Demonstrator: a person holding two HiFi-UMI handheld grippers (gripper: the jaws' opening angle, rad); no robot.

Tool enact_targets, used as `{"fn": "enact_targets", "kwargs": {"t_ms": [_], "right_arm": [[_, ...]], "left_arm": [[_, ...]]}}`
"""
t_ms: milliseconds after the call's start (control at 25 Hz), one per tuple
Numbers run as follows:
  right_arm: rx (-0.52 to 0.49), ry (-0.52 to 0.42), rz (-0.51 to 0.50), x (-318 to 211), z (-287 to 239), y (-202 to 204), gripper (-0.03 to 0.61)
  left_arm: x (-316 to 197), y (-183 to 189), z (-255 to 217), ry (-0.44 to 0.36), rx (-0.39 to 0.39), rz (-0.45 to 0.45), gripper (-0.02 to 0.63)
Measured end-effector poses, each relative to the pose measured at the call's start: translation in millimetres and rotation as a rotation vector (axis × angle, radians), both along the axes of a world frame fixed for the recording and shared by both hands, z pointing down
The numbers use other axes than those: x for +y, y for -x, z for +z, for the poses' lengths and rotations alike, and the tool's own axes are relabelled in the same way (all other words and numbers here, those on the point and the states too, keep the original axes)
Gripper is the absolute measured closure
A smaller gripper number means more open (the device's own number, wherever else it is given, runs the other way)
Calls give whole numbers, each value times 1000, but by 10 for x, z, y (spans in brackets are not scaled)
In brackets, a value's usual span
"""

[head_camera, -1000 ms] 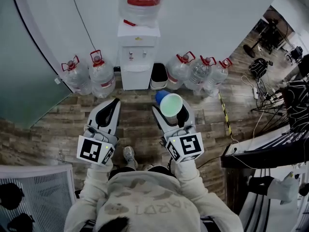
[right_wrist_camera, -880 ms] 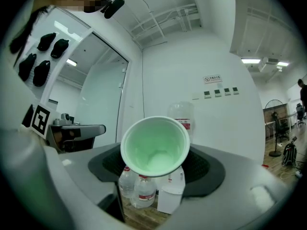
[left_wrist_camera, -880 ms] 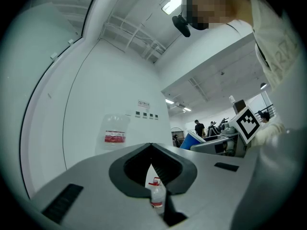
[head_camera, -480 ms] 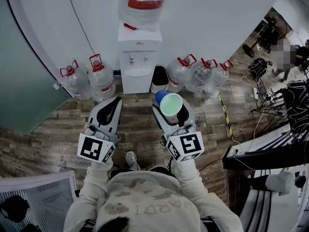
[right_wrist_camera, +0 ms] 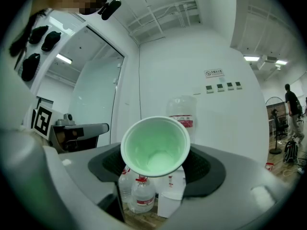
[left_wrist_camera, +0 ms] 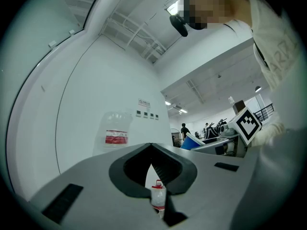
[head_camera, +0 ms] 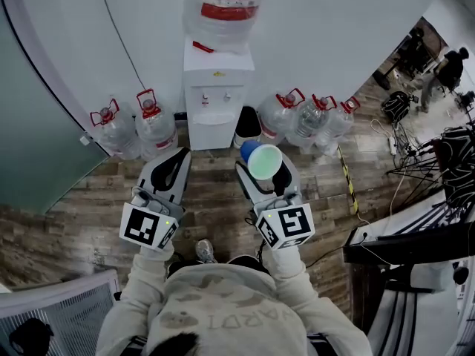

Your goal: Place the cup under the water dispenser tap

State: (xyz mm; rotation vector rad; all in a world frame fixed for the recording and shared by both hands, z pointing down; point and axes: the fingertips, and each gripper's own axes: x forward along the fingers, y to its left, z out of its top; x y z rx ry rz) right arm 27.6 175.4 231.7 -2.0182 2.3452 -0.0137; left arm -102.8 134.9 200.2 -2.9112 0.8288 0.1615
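Note:
A white water dispenser (head_camera: 217, 95) stands against the wall with a big bottle (head_camera: 226, 10) on top; its two taps show on the front. My right gripper (head_camera: 263, 172) is shut on a cup (head_camera: 264, 162), blue outside and pale green inside, held on its side with the mouth toward the camera. In the right gripper view the cup (right_wrist_camera: 154, 146) fills the jaws, with the dispenser (right_wrist_camera: 173, 188) showing below it. My left gripper (head_camera: 179, 156) is level beside it, fingertips touching, holding nothing. Both grippers are short of the dispenser, over the wooden floor.
Two full water bottles (head_camera: 137, 124) stand on the floor left of the dispenser, three more (head_camera: 308, 117) to its right, past a black bin (head_camera: 246, 122). A glass wall (head_camera: 37, 147) runs on the left. A desk with cables (head_camera: 412, 228) and a distant person (head_camera: 449, 69) are at right.
Both grippers have moved forward toward the dispenser, which now sits lower and nearer in the head view. The cup stays in the right gripper; the left stays shut.

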Motion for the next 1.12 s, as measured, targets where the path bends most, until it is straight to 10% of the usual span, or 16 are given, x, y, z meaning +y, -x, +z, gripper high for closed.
{"fn": "enact_targets", "kwargs": {"t_ms": [1120], "right_arm": [[15, 8, -14, -927, 57, -256, 225]], "left_arm": [[-956, -171, 28, 3, 31, -40, 609]]}}
